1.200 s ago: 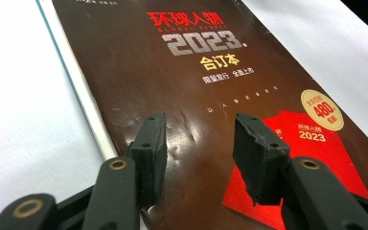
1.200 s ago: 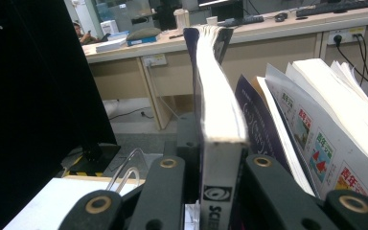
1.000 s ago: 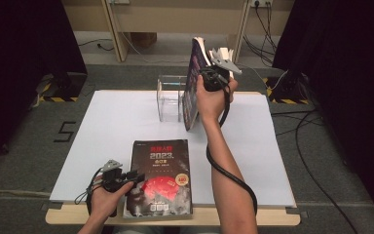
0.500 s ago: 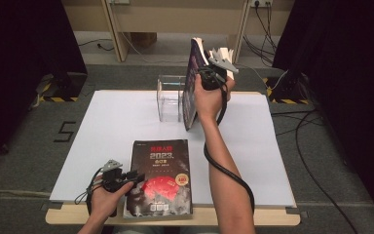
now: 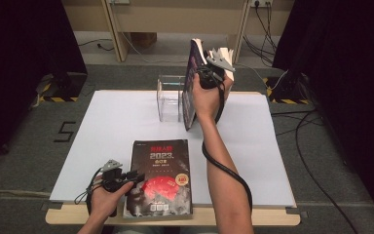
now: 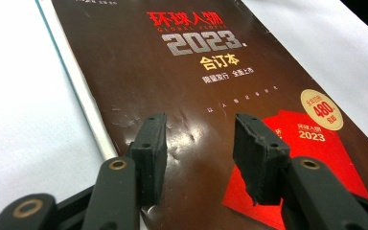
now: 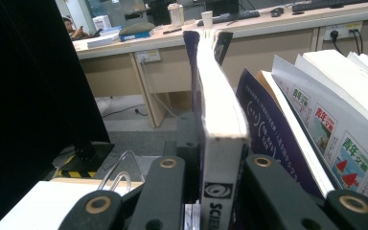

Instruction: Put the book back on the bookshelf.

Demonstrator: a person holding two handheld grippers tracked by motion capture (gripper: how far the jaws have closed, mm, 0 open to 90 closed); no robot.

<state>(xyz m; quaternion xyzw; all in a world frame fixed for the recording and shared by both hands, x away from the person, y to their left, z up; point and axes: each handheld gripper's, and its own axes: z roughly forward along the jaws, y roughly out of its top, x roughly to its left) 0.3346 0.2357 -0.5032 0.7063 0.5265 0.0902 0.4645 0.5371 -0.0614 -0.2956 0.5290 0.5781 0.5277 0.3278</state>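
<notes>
Right gripper (image 5: 209,73) was clamped on the top of an upright purple-covered book (image 5: 191,87), its jaws pressed against both sides of the book block, as the right gripper view showed (image 7: 218,143). The book stood on end at the far side of the white table (image 5: 107,126), just beside a clear acrylic book stand (image 5: 169,100) and leaning close to its right wall. Holding it from above kept the book vertical, probably so it could be slid down into or against the stand without flopping over. More volumes stood behind it at the right, among them magazines with white covers (image 7: 345,143) fanned open at their tops; whether they rested in the same stand could not be told.

Left gripper (image 5: 126,178) rested at the near edge of the table over the lower left corner of a dark brown magazine (image 5: 160,178) lying flat, cover up, its front edge at the table's edge. In the left gripper view the jaws stood spread with nothing between them, hovering low over the glossy cover (image 6: 201,96), which bore red and silver lettering and "2023". That hand seemed to be waiting, likely ready to steady or pick up this magazine once the upright book was settled.
</notes>
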